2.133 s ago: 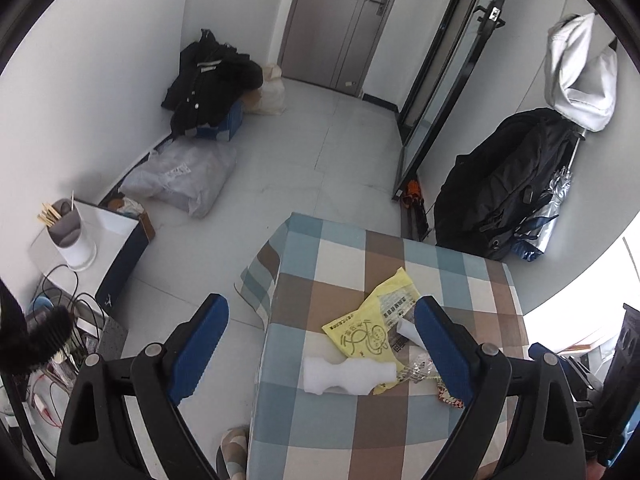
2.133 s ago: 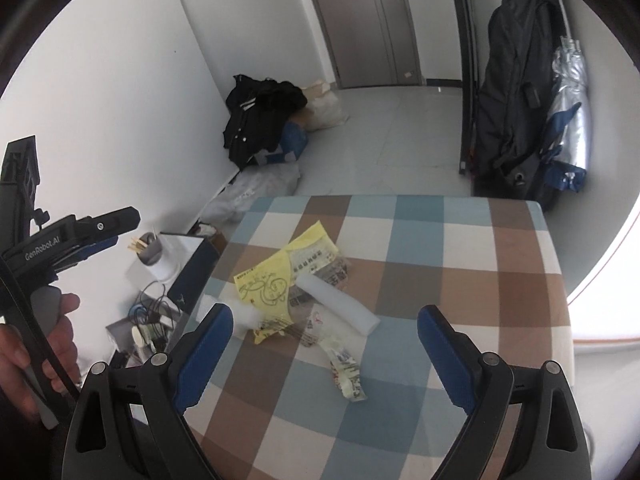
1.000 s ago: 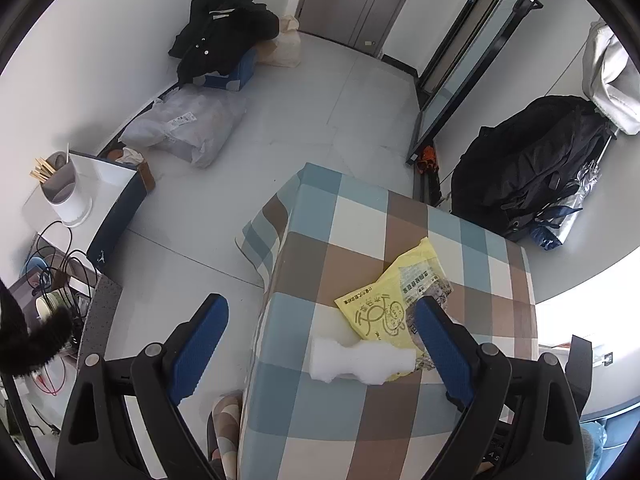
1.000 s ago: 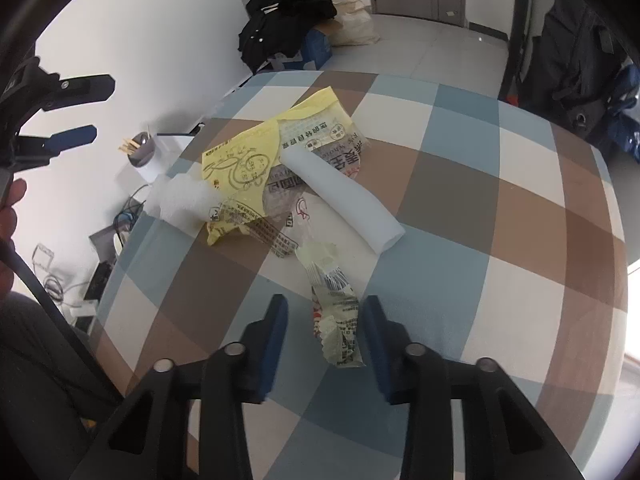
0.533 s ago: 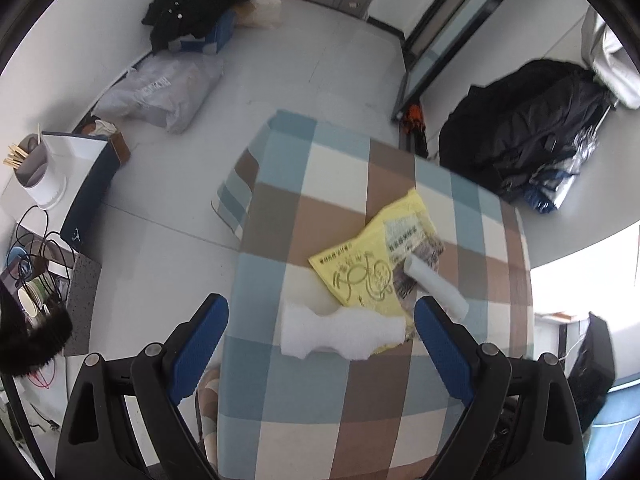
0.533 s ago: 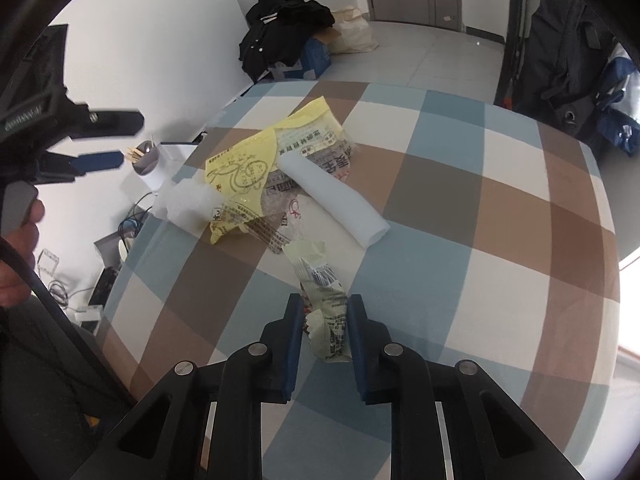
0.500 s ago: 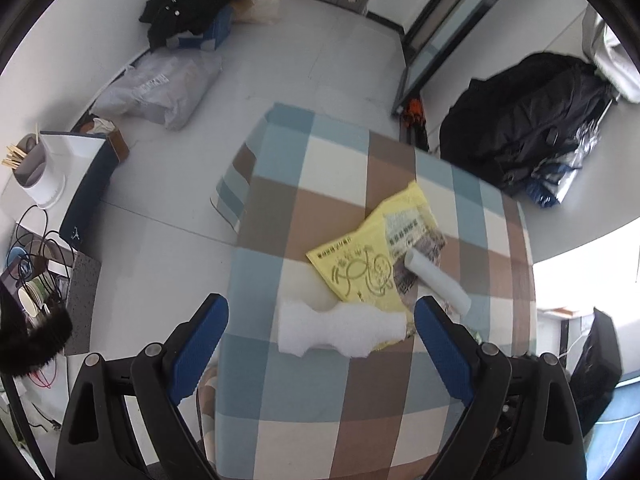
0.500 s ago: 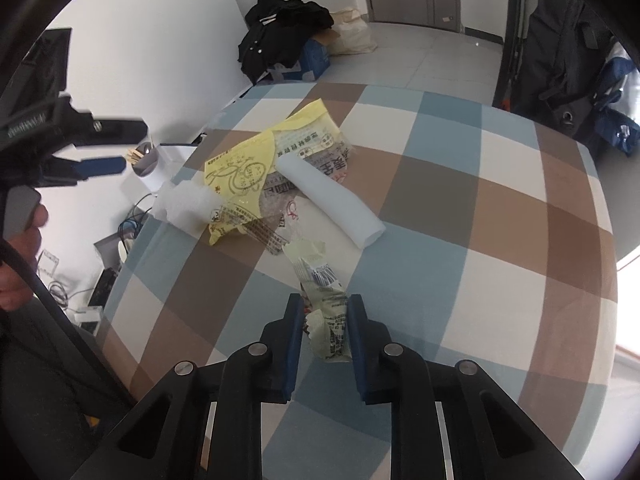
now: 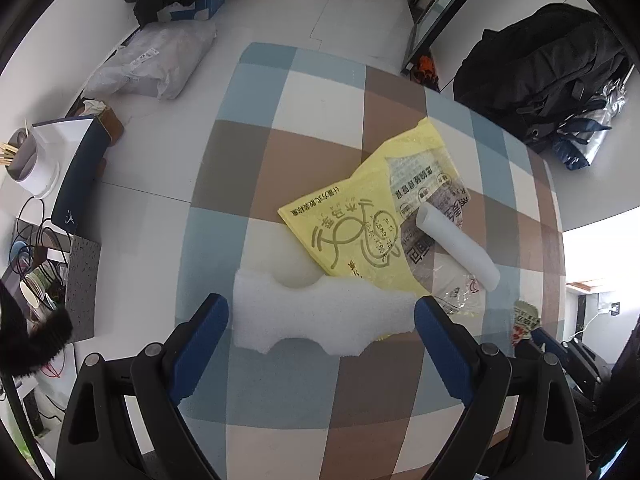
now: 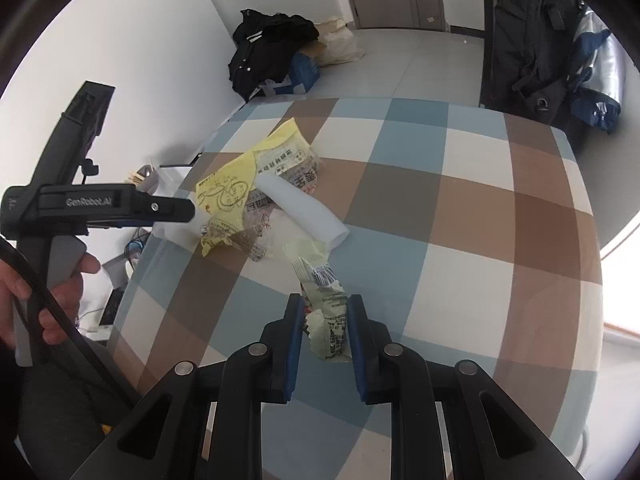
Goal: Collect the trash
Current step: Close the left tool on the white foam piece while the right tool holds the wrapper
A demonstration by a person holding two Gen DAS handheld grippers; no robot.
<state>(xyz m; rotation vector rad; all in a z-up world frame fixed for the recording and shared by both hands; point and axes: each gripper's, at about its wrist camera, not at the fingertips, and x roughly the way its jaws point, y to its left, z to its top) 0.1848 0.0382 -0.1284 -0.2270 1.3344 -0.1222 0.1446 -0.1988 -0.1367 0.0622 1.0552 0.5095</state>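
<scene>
Left hand (image 10: 44,292): at the left edge of the right wrist view, fingers wrapped on a grey trigger handle.
Left gripper (image 9: 320,312): jaws wide apart, blue pads flanking the foam from either end, neither pad pressing on it; pointed steeply down at the table.
Foam block (image 9: 320,312): white, wavy-edged, lying flat near the table's left edge, its right end overlapping the yellow bag.
Yellow bag (image 9: 360,224): flat printed plastic, mid-table, just beyond the foam.
Clear printed wrappers (image 9: 432,188): crumpled, partly under the yellow bag and under the tube.
White tube (image 9: 456,248): foam cylinder lying diagonally across the wrappers.
Snack wrapper (image 10: 326,308): pale green, crinkled, barcode showing; its near end sits between the right pads, far end reaching toward the tube.
Right gripper (image 10: 323,320): jaws drawn narrow, clamped on the snack wrapper.
Table (image 10: 480,208): checked cloth in blue, brown and cream; all the trash sits on its left half.
Black backpack (image 9: 544,64): on the floor beyond the table's far right corner.
</scene>
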